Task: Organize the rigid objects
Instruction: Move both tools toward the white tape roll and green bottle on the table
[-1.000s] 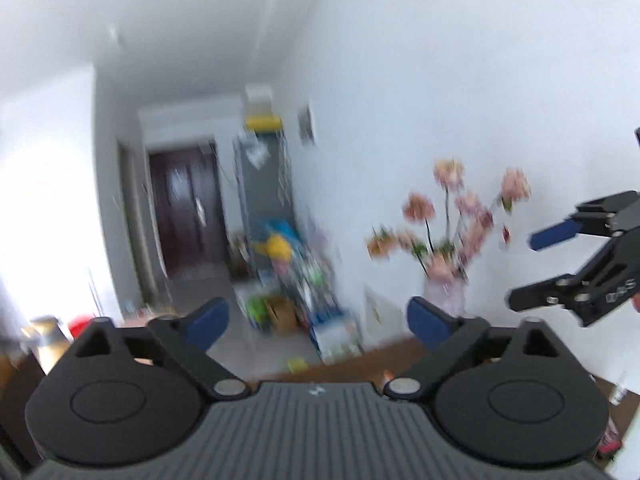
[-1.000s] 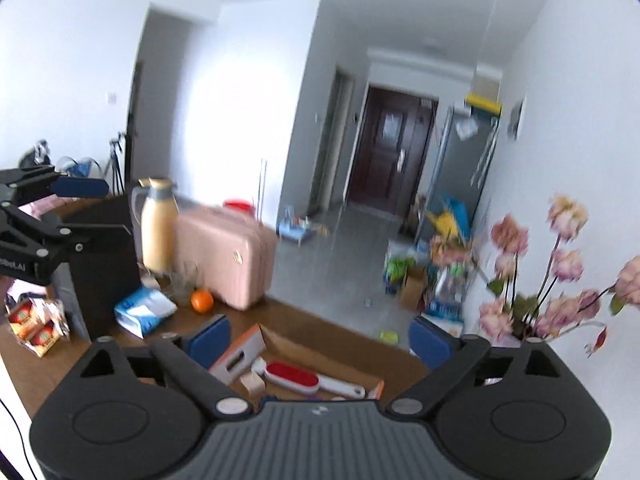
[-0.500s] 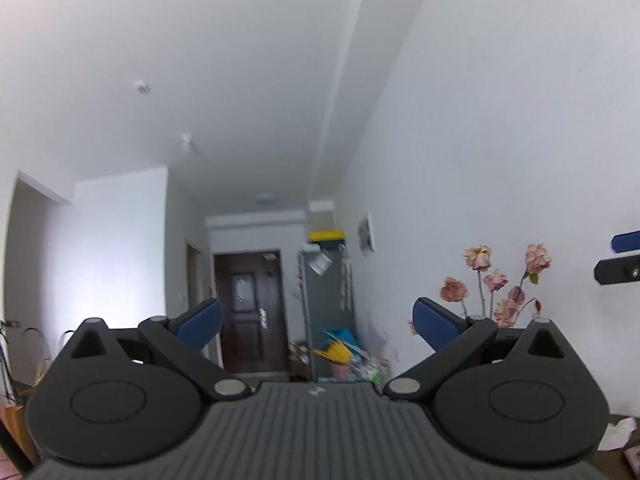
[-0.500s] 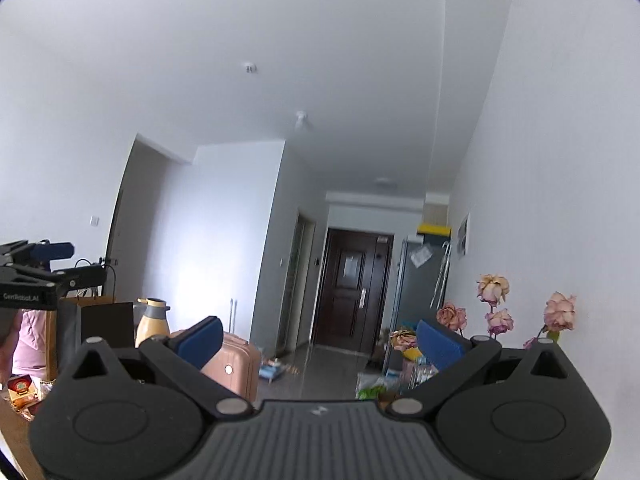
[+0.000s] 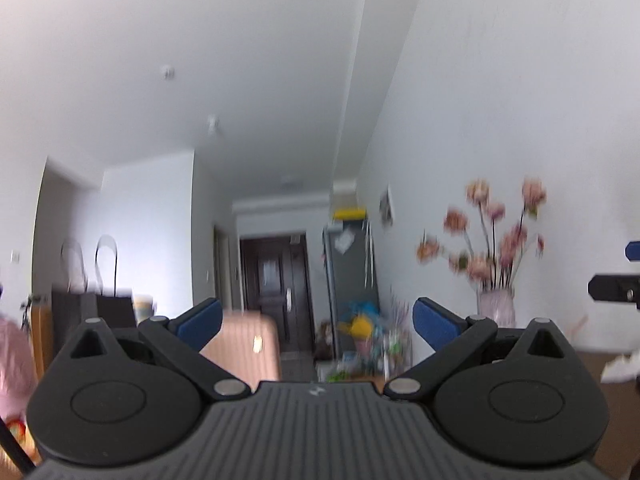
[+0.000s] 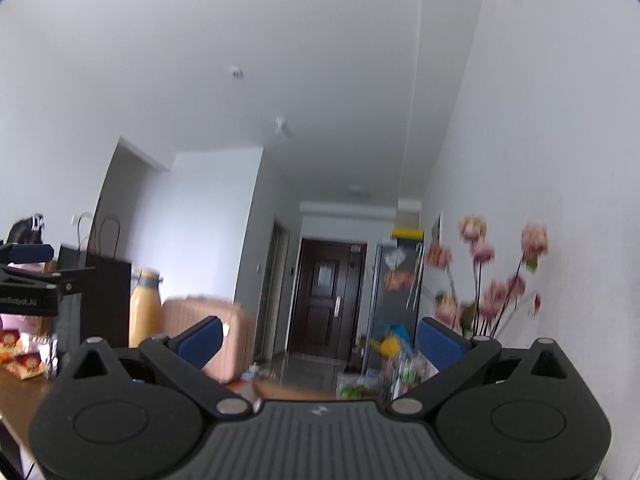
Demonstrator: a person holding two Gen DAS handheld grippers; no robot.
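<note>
both grippers point up towards the ceiling and hallway; the left gripper [image 5: 316, 320] has its blue pads spread apart around nothing; the right gripper [image 6: 319, 334] likewise gapes, empty; no rigid task object shows, only the brown table [image 6: 16, 390] edge, a pink suitcase [image 6: 236, 340] and pink flowers [image 6: 496, 280].

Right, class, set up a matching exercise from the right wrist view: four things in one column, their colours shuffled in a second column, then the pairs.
Things:
1. thermos jug
2. suitcase
3. door
4. paper bag

Colours:
A. dark brown
B. black
C. yellow
D. pink

Pairs: 1-C, 2-D, 3-A, 4-B
</note>
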